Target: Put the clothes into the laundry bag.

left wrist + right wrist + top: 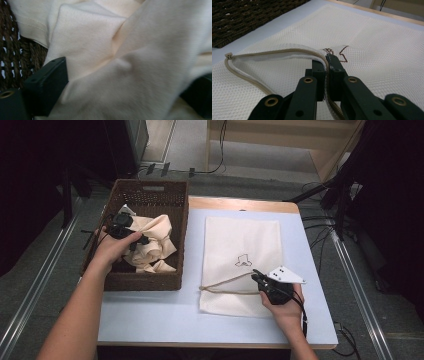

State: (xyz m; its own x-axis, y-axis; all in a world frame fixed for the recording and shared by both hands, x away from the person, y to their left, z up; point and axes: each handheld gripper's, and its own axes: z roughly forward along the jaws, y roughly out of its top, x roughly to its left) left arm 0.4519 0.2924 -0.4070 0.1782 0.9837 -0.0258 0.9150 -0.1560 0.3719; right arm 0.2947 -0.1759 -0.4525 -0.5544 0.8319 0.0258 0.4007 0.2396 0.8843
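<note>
We see a table (150, 320) with a pale blue top and a wooden far edge. At its left edge stands a dark brown wicker basket (181, 240), reaching from the far left corner toward the middle of that edge. On the right half of the table lies a white mesh laundry bag (235, 245), flat, its closed end toward the far edge and its zippered mouth toward the near edge; a small dark printed mark (243, 262) sits near the middle of the bag. Inside the basket rests a crumpled cream garment (157, 232), bunched against the basket's right wall.

The person's left hand (112, 247) reaches over the basket's left rim and carries the left gripper (142, 240) onto the garment. In the left gripper view, its two black jaws stand apart with a thick fold of the cream garment (120, 75) lying between them; we cannot tell whether they press on the cloth.

The person's right hand (285, 302) holds the right gripper (256, 276) near the right part of the near edge, at the bag's mouth. In the right gripper view, its jaws are clenched on the beige zipper edge (287, 51) of the bag, lifting the upper lip so that the mouth gapes. The zipper's end stop (228, 56) shows at the left of the opening.
</note>
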